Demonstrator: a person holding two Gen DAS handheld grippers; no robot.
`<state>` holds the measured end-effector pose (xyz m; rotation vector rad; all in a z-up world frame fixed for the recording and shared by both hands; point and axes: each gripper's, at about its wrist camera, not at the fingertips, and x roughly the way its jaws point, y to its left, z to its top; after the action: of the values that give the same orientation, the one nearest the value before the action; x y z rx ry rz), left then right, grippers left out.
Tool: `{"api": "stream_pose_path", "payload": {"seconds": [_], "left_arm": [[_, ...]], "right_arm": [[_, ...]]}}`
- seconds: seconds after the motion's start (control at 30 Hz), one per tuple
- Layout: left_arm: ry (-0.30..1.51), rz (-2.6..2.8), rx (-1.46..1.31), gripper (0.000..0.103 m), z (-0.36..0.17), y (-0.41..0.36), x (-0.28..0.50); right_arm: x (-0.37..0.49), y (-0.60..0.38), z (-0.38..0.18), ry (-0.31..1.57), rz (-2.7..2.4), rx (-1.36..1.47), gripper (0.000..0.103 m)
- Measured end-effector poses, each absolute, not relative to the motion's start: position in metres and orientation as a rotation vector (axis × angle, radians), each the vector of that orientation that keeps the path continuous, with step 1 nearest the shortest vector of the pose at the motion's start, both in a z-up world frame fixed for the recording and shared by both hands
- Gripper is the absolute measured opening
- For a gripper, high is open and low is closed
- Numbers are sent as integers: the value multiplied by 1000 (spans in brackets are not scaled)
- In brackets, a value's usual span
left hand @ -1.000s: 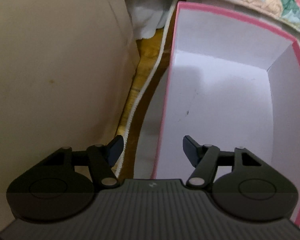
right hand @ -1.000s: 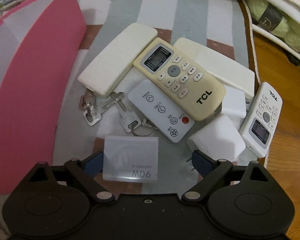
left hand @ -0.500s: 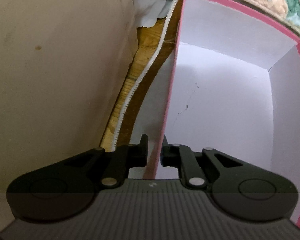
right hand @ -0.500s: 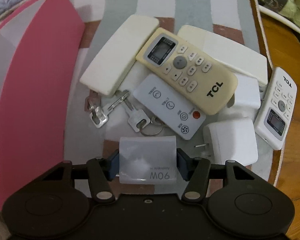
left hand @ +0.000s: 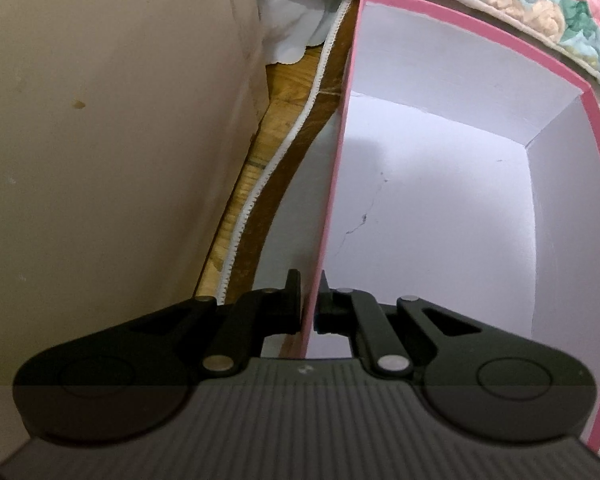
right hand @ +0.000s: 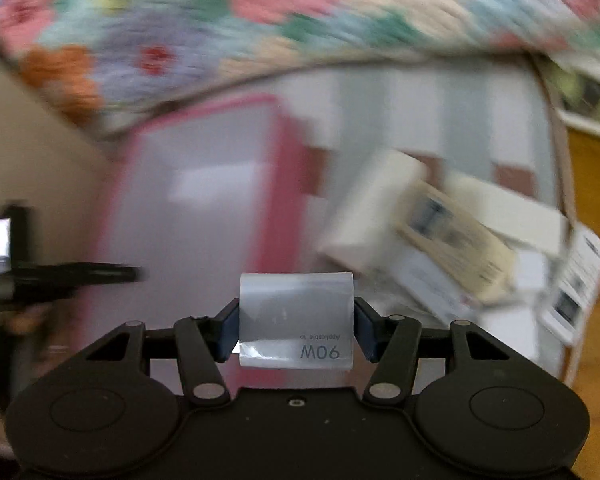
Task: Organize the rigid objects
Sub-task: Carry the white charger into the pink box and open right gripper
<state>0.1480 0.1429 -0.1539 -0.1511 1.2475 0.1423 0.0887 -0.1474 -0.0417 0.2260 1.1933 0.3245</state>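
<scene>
one small white charger block [right hand: 296, 320], marked 90w, now sits pinched between the fingers of the right gripper [right hand: 296, 330], lifted clear of the pile of remotes [right hand: 452, 240] it lay beside a second ago; those fingers went from wide to clamped on it. likely next stop: the pink box [right hand: 204, 208]. the left gripper [left hand: 309, 307] has closed onto the pink box wall, steadying it. only the left view shows the box empty inside; only the blurred right view shows the block and remotes.

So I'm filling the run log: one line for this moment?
left gripper: shut on box wall | right gripper: shut on charger, lifted | remotes: on mat
</scene>
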Motion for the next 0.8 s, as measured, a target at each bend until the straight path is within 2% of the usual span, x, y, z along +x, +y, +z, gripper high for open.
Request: {"api": "stream_pose_path", "payload": {"seconds": [0.17,0.5,0.8], "left_arm": [[1235,127,-164,4,-150,146,146],[1222,102,-169,4,-146,151,141],[1233,106,-190,4,-146,152,142]], "right_arm": [[108,-74,-32,1272,538,203,62],[134,0,-128,1442,572,173,62],[131,24,-161,1507,540,188,64]]}}
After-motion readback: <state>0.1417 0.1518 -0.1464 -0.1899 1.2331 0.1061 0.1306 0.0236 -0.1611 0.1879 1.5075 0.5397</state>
